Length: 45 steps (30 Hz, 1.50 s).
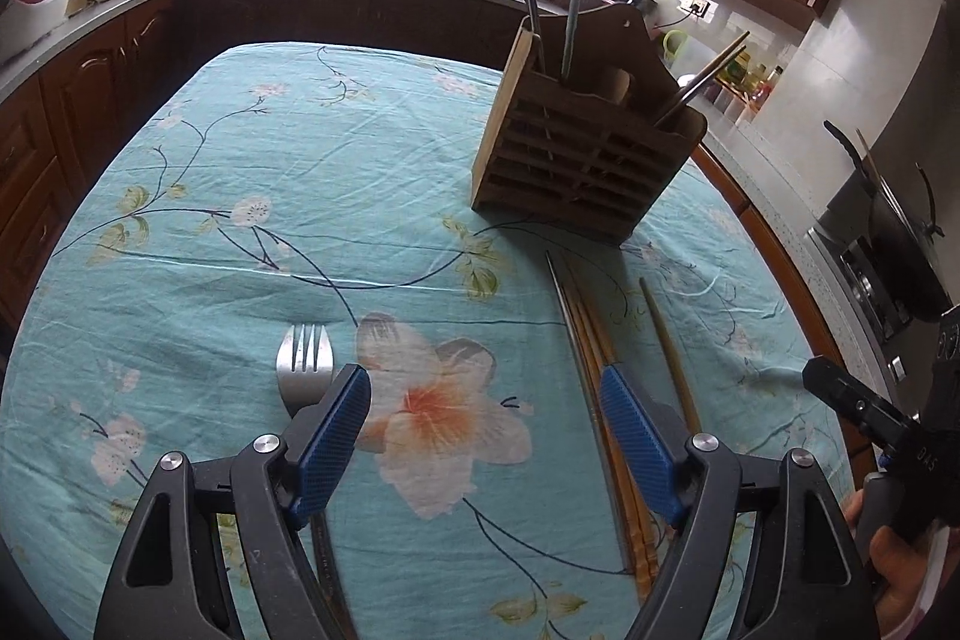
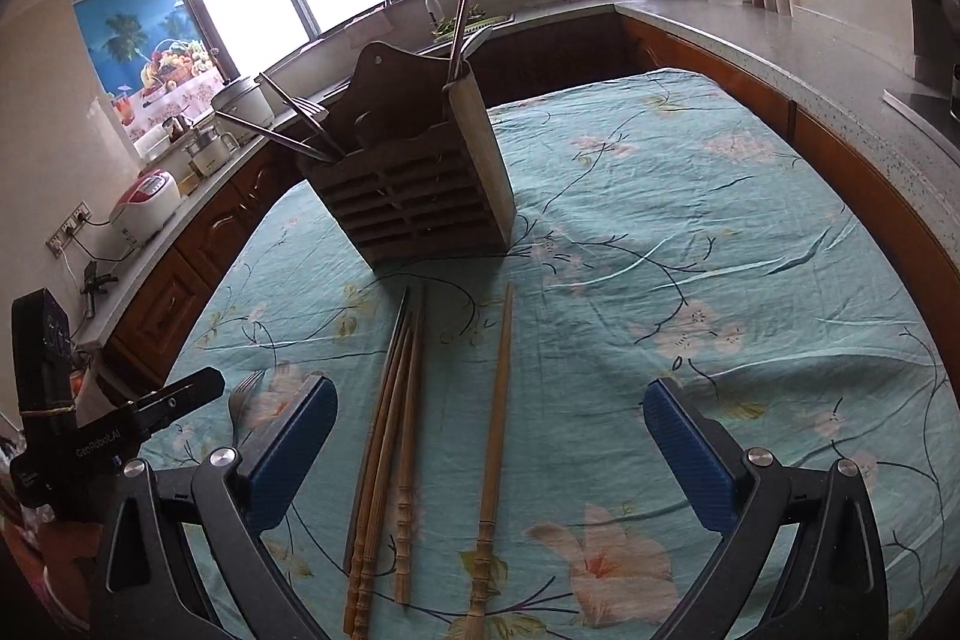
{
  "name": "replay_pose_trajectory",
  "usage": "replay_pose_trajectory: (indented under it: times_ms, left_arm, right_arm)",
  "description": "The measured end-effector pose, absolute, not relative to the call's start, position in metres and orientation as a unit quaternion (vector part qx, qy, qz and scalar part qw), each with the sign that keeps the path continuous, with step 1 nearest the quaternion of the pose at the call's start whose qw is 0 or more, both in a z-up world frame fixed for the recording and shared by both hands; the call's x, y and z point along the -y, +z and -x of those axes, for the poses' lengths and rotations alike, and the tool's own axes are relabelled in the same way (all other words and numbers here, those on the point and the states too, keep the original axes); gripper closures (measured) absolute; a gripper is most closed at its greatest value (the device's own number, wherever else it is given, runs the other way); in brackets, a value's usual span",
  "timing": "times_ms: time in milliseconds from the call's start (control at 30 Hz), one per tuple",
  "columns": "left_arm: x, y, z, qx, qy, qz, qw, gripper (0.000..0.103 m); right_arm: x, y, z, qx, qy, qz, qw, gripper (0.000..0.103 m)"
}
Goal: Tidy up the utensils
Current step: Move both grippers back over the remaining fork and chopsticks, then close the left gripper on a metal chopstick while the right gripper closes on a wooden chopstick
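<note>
Where the left hand-held gripper (image 2: 180, 394) shows, its side reads "GenRobot.AI".

"genrobot.ai" on the left claw (image 2: 180, 400) body; "das" on the right claw (image 1: 864, 400) body

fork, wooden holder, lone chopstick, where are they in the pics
fork (image 1: 305, 361), left wrist view, on its tines
wooden holder (image 2: 414, 208), right wrist view, on its slatted front
lone chopstick (image 2: 497, 418), right wrist view, on the middle of its shaft
</note>
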<state>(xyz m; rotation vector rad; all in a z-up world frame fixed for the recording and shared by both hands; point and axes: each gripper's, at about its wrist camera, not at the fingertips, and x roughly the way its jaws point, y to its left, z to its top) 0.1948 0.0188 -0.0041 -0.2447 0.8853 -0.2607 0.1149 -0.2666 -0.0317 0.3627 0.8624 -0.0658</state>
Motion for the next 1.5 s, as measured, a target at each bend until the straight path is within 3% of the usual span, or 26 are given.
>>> replay_pose_trajectory:
  times_ms: [333, 533, 900, 1067, 1133, 1300, 1500]
  left_arm:
    - [0.051, -0.035, -0.244, -0.461, -0.151, 0.046, 0.873, 0.026]
    - [0.076, -0.061, -0.258, -0.481, -0.143, 0.011, 0.865, 0.040]
    - [0.047, -0.069, -0.237, -0.467, -0.142, -0.072, 0.870, 0.038]
    - [0.023, -0.064, -0.237, -0.474, -0.150, -0.021, 0.867, 0.040]
    - [0.015, -0.062, -0.242, -0.476, -0.148, 0.005, 0.867, 0.040]
    - [0.006, -0.059, -0.263, -0.474, -0.130, 0.032, 0.870, 0.041]
    - [0.008, -0.060, -0.296, -0.478, -0.117, 0.036, 0.870, 0.050]
  right_arm:
    - [0.293, -0.032, -0.115, -0.406, -0.053, -0.207, 0.889, 0.001]
    - [0.296, -0.034, -0.121, -0.409, -0.061, -0.201, 0.888, 0.001]
    - [0.286, -0.043, -0.132, -0.413, -0.049, -0.189, 0.889, 0.003]
    - [0.276, -0.055, -0.146, -0.431, -0.045, -0.169, 0.885, 0.004]
    - [0.272, -0.061, -0.154, -0.442, -0.040, -0.159, 0.882, 0.009]
    - [0.264, -0.074, -0.177, -0.459, -0.031, -0.134, 0.877, 0.038]
    - [0.267, -0.089, -0.205, -0.479, -0.031, -0.127, 0.868, 0.050]
